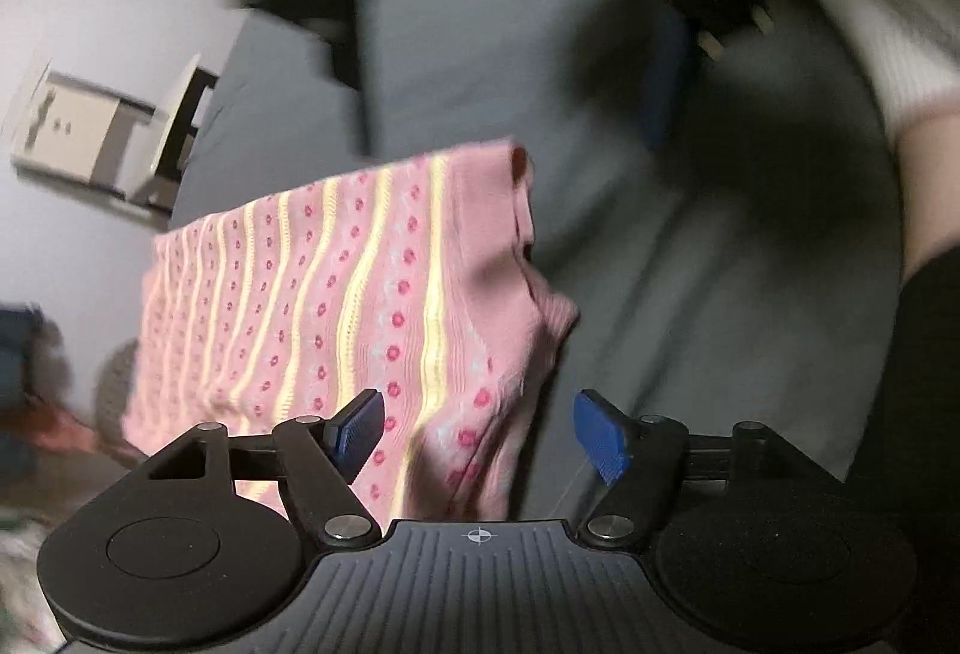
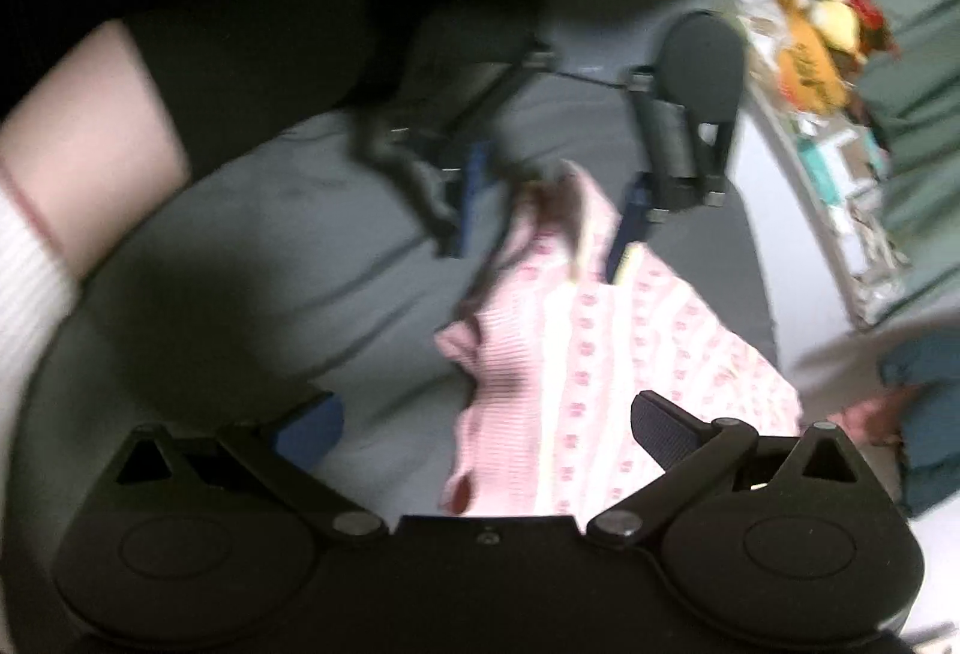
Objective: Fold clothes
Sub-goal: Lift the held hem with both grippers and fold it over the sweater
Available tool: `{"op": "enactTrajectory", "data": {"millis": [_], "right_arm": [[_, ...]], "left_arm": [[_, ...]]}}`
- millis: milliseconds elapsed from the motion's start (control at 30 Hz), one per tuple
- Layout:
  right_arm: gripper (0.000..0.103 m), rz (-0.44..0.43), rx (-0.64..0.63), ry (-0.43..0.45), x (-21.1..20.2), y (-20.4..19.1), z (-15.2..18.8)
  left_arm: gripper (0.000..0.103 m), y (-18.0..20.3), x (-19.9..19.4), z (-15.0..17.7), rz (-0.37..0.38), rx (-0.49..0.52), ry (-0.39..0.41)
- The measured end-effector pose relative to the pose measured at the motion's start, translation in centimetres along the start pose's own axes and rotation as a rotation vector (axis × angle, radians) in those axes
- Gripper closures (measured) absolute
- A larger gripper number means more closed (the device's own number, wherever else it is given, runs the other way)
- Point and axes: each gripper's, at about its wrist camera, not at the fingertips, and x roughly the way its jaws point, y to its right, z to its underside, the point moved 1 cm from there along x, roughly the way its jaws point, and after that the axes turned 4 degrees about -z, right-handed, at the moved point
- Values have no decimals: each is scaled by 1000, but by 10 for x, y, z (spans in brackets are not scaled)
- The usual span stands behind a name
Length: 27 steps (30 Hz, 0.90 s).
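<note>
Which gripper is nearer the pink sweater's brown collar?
Left. The left gripper has its open fingers right at the collar; the right gripper, also open, sits at the sweater's opposite end.

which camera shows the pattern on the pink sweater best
The left wrist view: the pink sweater fills the centre, its yellow stripes and red dots fairly sharp. The right wrist view shows it motion-blurred, with the left gripper over its far end.

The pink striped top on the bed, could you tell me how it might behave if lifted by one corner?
The pink top would probably droop: its edge already folds loosely on the grey sheet. The knit looks light and likely grips ribbed pads rather than slipping.
</note>
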Motion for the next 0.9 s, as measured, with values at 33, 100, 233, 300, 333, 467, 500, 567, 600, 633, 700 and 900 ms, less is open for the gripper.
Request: {"op": "enactTrajectory", "data": {"millis": [33,100,233,300,333,467,500,567,600,633,700,900], "right_arm": [[0,8,16,-6,2,2,-1],[0,12,26,-19,5,4,-1],[0,4,-32,-34,7,-3,-2],[0,-12,-62,-25,8,-4,-3],[0,-4,-68,-18,8,-4,-3],[0,51,-52,-14,18,-1,-8],[0,70,-46,-8,21,-1,-9],[0,91,-41,8,25,-4,-12],[0,92,-48,14,27,-7,-13],[0,98,-68,23,28,-10,-13],[0,118,-108,33,33,-15,-15],[0,239,-101,10,62,-12,-31]], "left_arm": [[32,5,3,-1,-25,48,-12],[33,14,9,-4,-74,139,-30],[35,22,16,-5,-115,193,-26],[53,19,16,-6,-107,165,-23],[65,16,17,-7,-98,136,-27],[79,0,22,-4,-26,-23,-44],[79,-6,22,-2,-8,-77,-39],[79,-20,24,2,26,-184,-26],[79,-25,24,5,36,-215,-23],[79,-29,25,9,47,-247,-19],[79,-38,26,15,68,-309,-12],[79,-66,29,34,131,-497,10]]}}
